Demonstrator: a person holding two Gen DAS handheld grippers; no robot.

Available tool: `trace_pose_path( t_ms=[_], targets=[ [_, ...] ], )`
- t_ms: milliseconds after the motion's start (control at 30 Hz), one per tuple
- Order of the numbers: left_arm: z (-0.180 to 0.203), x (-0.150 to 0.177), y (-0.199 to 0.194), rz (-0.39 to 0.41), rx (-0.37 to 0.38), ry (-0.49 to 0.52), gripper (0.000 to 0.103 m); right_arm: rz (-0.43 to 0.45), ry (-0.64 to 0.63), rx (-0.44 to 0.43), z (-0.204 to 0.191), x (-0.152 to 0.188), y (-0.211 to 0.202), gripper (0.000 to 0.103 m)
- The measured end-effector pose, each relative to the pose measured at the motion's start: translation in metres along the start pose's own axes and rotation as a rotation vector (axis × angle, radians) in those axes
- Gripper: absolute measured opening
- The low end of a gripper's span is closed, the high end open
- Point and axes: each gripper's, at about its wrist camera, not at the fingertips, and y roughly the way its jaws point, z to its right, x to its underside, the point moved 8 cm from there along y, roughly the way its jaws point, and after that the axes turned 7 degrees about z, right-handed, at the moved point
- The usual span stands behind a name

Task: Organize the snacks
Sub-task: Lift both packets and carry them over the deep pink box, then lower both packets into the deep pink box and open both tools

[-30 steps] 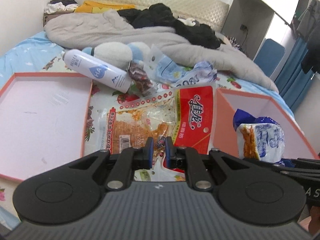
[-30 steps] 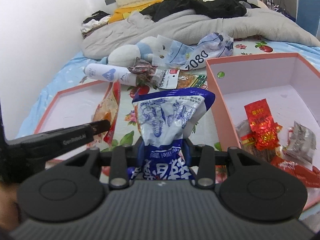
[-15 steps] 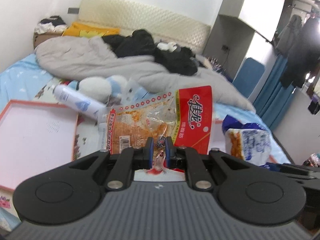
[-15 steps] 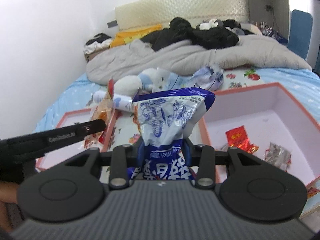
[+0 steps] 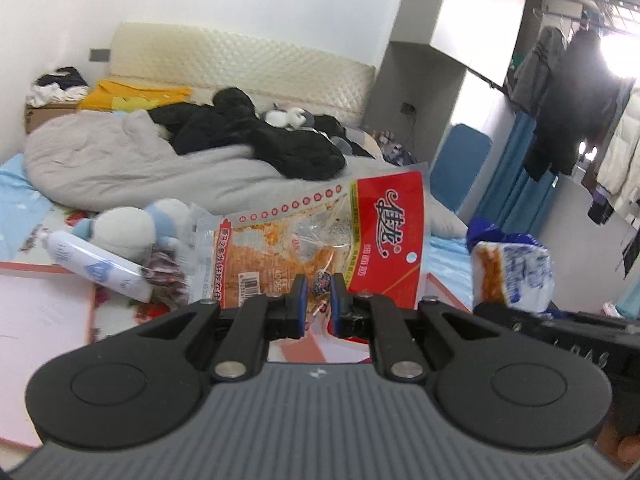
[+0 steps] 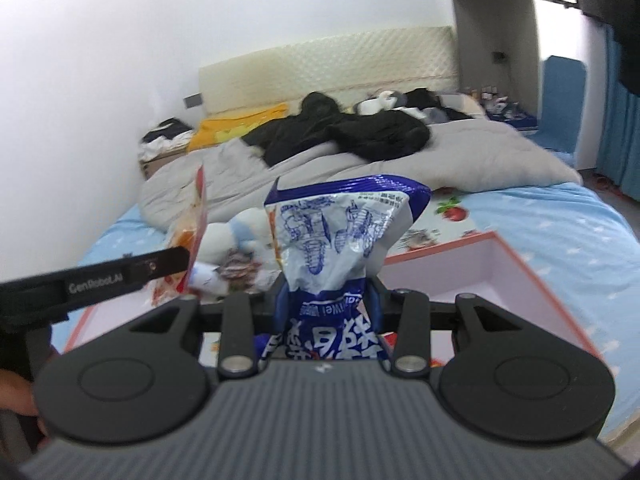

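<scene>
Left tongs pinch the red snack packet nearly closed; right tongs, wider, clamp the blue-white bag.

We read "GenRobot.AI" on the left gripper finger, at 9 o'clock in the right wrist view. Red snack packet: barcode digits "4005" partly legible, Chinese brand unclear. Blue-white bag: small print blurred.

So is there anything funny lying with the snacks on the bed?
Yes. A white spray bottle lies on its side and a white and blue plush toy sits beside it, next to crinkled snack wrappers on the floral bedsheet. Neither is a snack, so both look out of place.
</scene>
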Motion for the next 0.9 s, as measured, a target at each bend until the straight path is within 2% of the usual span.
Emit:
trace_pose_path(
  t_ms=[233,467,633,700,900],
  targets=[
    [0.032,0.025,0.077,-0.090,0.048,0.020,0.014,-0.038,0.036,0.080,0.065,0.010,0.035,0.041],
    [0.061,0.073,0.145,-0.222,0.105,0.042,0.014,-0.147,0.082,0.159,0.121,0.053,0.077,0.041],
    [0.072,0.111,0.180,-0.321,0.136,0.043,0.014,-0.239,0.118,0.202,0.143,0.090,0.094,0.041],
    [0.078,0.122,0.188,-0.337,0.135,0.063,0.014,-0.272,0.132,0.214,0.151,0.103,0.099,0.042],
    [0.081,0.143,0.204,-0.397,0.152,0.024,0.015,-0.339,0.165,0.239,0.167,0.131,0.107,0.043]
  ],
)
